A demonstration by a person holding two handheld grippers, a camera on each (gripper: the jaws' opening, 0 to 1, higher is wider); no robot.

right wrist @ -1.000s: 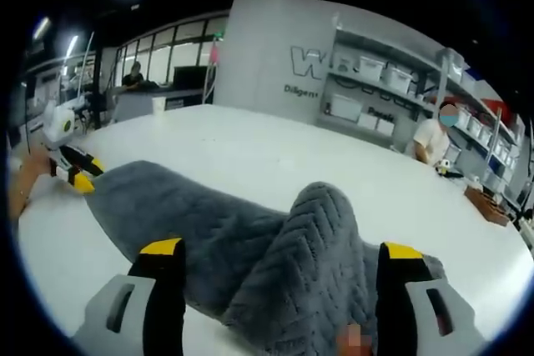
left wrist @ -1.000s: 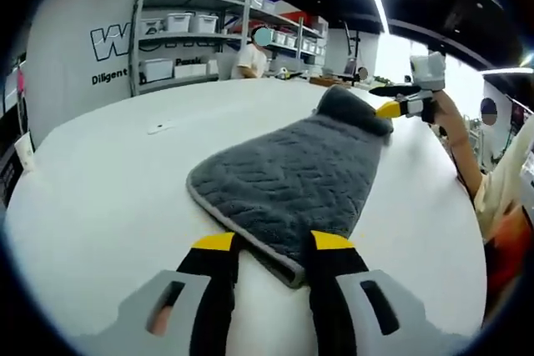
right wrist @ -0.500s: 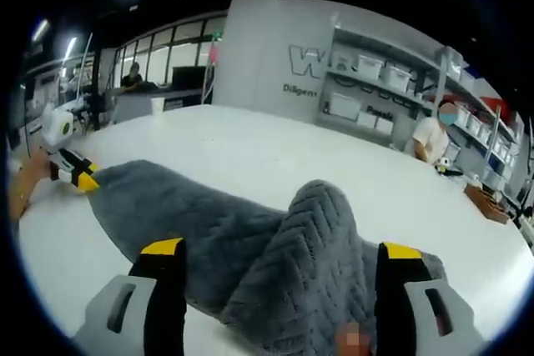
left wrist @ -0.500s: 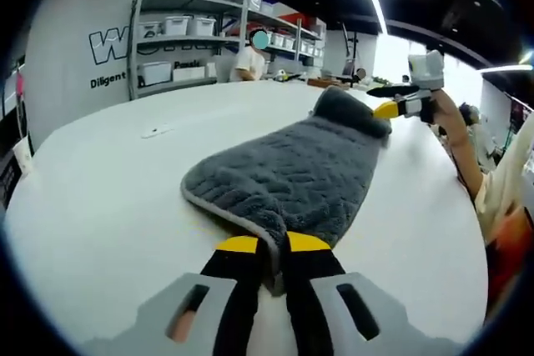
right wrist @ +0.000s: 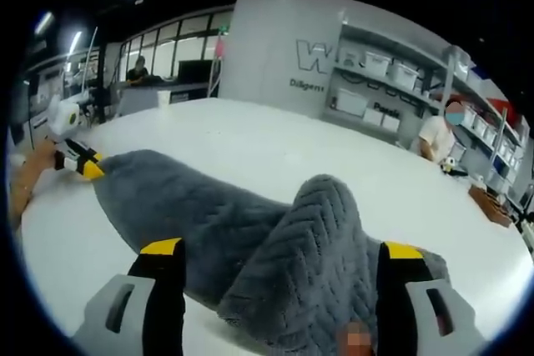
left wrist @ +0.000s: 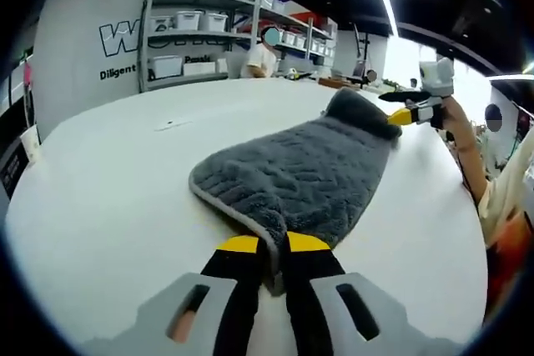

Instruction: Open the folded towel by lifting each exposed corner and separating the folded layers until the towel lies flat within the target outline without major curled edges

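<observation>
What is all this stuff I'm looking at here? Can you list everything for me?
towel: one, dark grey, folded, lying on the table, one end humped up.
table: one, white, under the towel.
shelves: one unit, grey, against the back wall, holding pale bins.
person: one, in a light top, standing by the shelves.
left gripper: one, black with yellow tips, fingers closed on the towel's near corner.
right gripper: one, black with yellow tips, fingers wide apart either side of the towel's hump.

The towel (left wrist: pixel 304 168) on the white table (left wrist: pixel 108 198) is being viewed closely from opposite ends, both views being shared.
</observation>
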